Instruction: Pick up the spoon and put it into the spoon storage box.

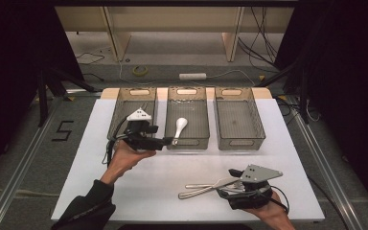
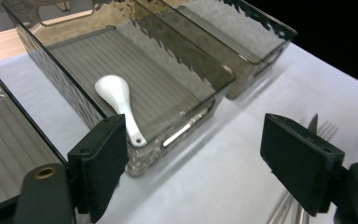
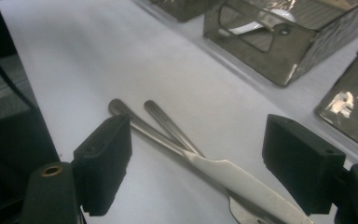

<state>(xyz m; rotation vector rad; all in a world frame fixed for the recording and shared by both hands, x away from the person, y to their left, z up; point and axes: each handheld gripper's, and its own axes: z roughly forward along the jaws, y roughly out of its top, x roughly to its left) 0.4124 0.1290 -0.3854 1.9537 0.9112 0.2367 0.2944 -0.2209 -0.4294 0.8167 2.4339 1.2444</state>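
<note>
Sorting of cutlery into three bins is judged under way; the middle bin (image 1: 187,115), just ahead of the left gripper (image 1: 165,142), holds the white spoon (image 2: 119,105); its jaws are spread wide, nothing held; the right gripper (image 3: 198,168) is wide open over the knife (image 3: 223,175) and fork (image 1: 206,184), neither gripped; next, closing on one handle is called for; a "5" (image 1: 63,130) is marked on the floor.

White spoon (image 2: 119,103) in a smoky grey-brown, see-through bin (image 2: 193,60) with a ribbed floor and rippled walls; two more bins the same tint; white surface (image 1: 172,172); silver knife (image 3: 233,175) and fork (image 1: 206,184); black tongs (image 2: 205,158); black tongs (image 3: 200,168) with a grey plate on top; dark sleeve (image 1: 88,203).
</note>
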